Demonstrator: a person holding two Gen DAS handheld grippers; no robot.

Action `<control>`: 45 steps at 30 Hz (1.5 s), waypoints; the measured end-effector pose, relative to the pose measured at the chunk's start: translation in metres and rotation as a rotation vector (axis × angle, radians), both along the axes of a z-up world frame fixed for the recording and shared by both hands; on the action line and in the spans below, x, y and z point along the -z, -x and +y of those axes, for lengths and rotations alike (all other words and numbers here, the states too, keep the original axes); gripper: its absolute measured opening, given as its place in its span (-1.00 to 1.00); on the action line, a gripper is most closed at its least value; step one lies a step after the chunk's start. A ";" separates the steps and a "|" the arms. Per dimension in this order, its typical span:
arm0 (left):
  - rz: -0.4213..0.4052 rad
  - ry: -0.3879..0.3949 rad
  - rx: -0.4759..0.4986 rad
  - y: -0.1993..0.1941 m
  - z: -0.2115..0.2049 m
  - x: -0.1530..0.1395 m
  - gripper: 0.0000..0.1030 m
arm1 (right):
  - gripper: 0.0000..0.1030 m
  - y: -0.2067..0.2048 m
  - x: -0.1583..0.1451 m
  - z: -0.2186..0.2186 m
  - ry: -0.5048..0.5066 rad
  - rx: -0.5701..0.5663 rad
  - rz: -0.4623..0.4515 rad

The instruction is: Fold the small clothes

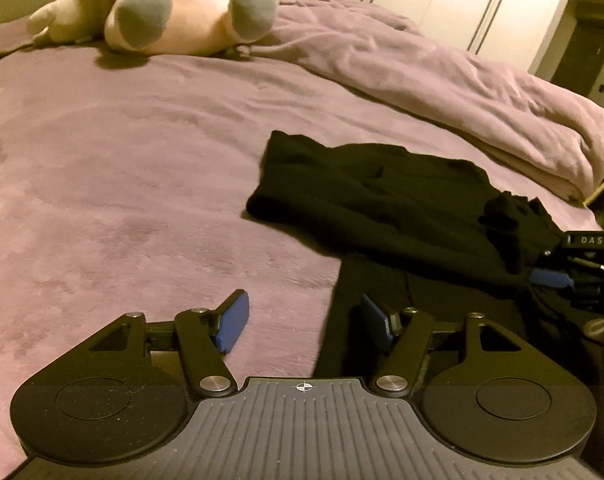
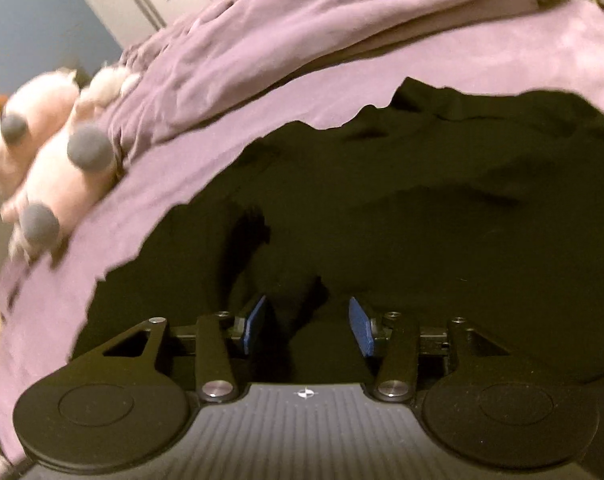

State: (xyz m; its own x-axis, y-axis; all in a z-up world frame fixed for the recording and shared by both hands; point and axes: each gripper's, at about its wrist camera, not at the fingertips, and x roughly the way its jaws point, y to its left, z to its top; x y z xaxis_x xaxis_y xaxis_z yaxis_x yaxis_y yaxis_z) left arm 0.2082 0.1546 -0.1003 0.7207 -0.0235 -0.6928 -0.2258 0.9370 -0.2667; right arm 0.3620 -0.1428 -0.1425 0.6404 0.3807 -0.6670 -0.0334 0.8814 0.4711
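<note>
Left tool (image 1: 304, 322) hovering low over the bed (image 1: 122, 160), blue pads spread wide, nothing between them, left edge of the black garment (image 1: 382, 200) just beside the right pad. Garment lying rumpled mid-bed, one part doubled over another, no neat fold visible. Right tool (image 2: 308, 324) down over the same dark cloth, pads half apart with a ridge of fabric rising between them; pressing or not, cannot tell. Plush toy (image 1: 174, 4) and bunched blanket (image 1: 442, 72) well apart. Folding judged barely begun; most work left.
</note>
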 end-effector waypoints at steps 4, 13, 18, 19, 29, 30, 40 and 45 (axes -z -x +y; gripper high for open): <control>0.002 -0.015 -0.002 -0.004 -0.004 -0.008 0.32 | -0.95 -0.002 -0.007 0.000 -0.046 -0.008 -0.015; -0.003 -0.005 0.053 -0.025 -0.028 -0.018 0.35 | -0.90 0.092 -0.033 -0.086 0.030 0.377 -0.311; 0.028 -0.023 0.095 -0.034 -0.045 -0.016 0.35 | -0.77 0.092 0.017 -0.128 -0.128 0.381 -0.062; 0.034 -0.035 0.100 -0.035 -0.047 -0.016 0.36 | -0.62 0.093 0.020 -0.135 -0.189 0.385 -0.062; 0.051 -0.066 0.124 -0.043 -0.060 -0.020 0.37 | -0.90 0.055 0.014 -0.132 -0.220 0.330 -0.046; 0.047 -0.071 0.123 -0.044 -0.060 -0.021 0.37 | -0.90 0.055 0.006 -0.130 -0.215 0.317 -0.080; 0.087 -0.153 0.085 -0.073 -0.062 -0.014 0.38 | -0.81 0.086 0.006 -0.154 0.003 0.413 -0.143; 0.098 -0.153 0.056 -0.092 -0.057 -0.012 0.35 | -0.66 0.093 0.016 -0.164 -0.100 0.389 -0.116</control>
State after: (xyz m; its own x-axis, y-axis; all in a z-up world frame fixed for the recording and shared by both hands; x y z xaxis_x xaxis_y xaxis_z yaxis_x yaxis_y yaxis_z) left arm 0.2998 0.0975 -0.0885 0.6505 0.0497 -0.7579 -0.1901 0.9768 -0.0991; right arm 0.2695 -0.3066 -0.1587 0.8178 0.1549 -0.5543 0.2356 0.7886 0.5679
